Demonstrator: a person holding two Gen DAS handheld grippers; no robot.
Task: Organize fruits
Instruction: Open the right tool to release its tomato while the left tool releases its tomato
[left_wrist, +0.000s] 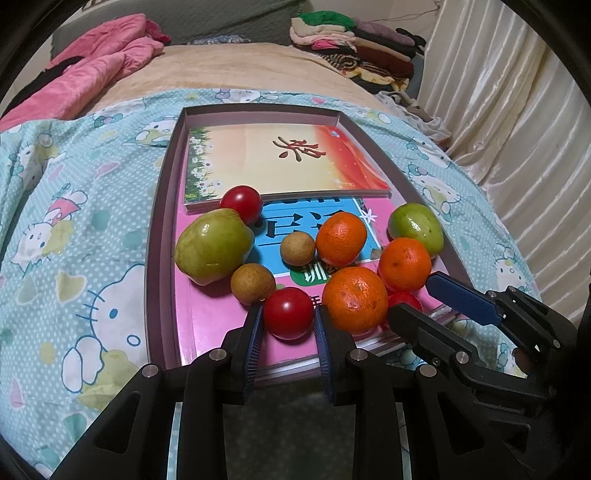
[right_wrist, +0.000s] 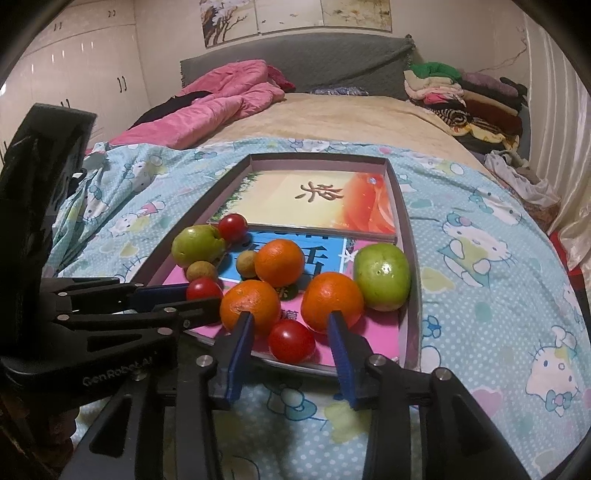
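A shallow tray (left_wrist: 162, 206) lies on the bedspread (left_wrist: 74, 221) and holds two books, a pink book (left_wrist: 214, 317) toward the near edge and an orange book (left_wrist: 280, 158) toward the far edge. The fruit lies on the pink book: three oranges, two green fruits, two brown fruits and tomatoes. The left gripper (left_wrist: 289, 314) is closed on a tomato (left_wrist: 288, 313) near the tray's near edge. The right gripper (right_wrist: 291, 325) stands narrowly open around another tomato (right_wrist: 291, 340), pads not touching it.
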